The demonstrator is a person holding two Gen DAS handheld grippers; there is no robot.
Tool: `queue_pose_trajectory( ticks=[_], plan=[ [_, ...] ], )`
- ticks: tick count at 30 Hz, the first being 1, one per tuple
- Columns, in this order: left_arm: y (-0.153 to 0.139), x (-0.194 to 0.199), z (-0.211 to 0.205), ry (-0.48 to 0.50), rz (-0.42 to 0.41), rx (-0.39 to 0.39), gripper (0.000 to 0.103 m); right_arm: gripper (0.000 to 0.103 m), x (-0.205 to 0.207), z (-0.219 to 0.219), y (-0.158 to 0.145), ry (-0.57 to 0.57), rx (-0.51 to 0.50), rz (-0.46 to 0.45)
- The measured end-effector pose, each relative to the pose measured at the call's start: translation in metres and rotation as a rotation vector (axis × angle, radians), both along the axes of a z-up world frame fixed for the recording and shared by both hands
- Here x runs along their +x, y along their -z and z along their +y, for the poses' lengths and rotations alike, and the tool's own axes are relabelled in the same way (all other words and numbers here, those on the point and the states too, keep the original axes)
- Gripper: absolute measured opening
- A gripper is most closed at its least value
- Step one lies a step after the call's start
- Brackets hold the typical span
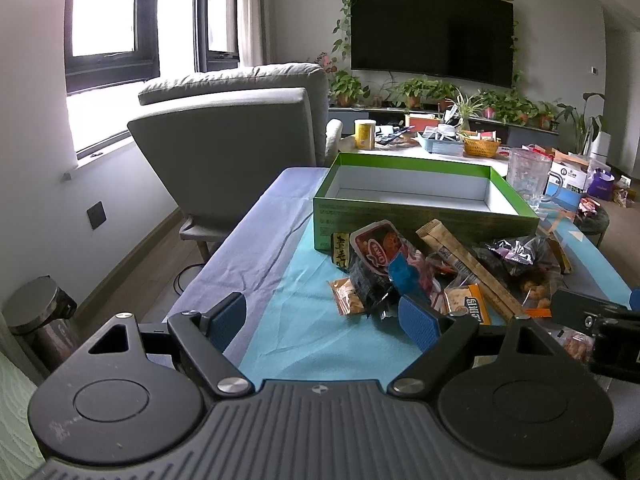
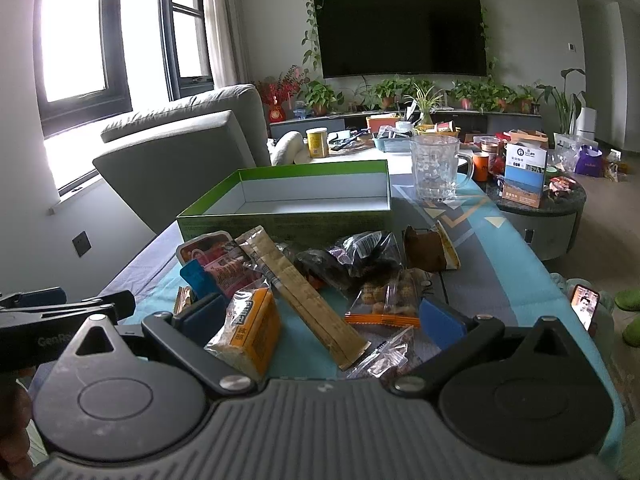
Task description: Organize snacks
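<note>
My right gripper (image 2: 320,322) and left gripper (image 1: 324,318) both gape wide, gripping nothing, above the heap of plastic-wrapped snack packets (image 2: 304,280).

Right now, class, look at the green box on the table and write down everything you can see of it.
The green box is a wide, shallow, lidless tray that looks like cardboard: bright green rim, darker printed green outer walls, plain white inside. It lies flat and upright on the blue cloth, and nothing shows inside it. The snack pile lies against its near wall. A clear plastic jug stands just past its far right corner.
</note>
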State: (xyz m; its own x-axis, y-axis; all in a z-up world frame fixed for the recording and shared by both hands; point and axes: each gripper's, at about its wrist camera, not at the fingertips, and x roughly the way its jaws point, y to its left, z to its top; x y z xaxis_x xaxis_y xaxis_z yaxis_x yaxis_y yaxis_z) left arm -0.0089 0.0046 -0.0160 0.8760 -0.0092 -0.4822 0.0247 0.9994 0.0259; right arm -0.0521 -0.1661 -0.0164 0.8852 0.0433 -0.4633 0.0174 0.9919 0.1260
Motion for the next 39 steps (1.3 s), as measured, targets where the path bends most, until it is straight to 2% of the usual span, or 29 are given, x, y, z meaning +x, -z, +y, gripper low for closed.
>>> queue_pose_trajectory(
  ticks=[39],
  plan=[
    [0.0014,0.0008,0.0100,-0.044,0.018,-0.020,0.083,0.055,0.0000,-0.0001,-0.0011,-0.005,0.003,0.020]
  ],
)
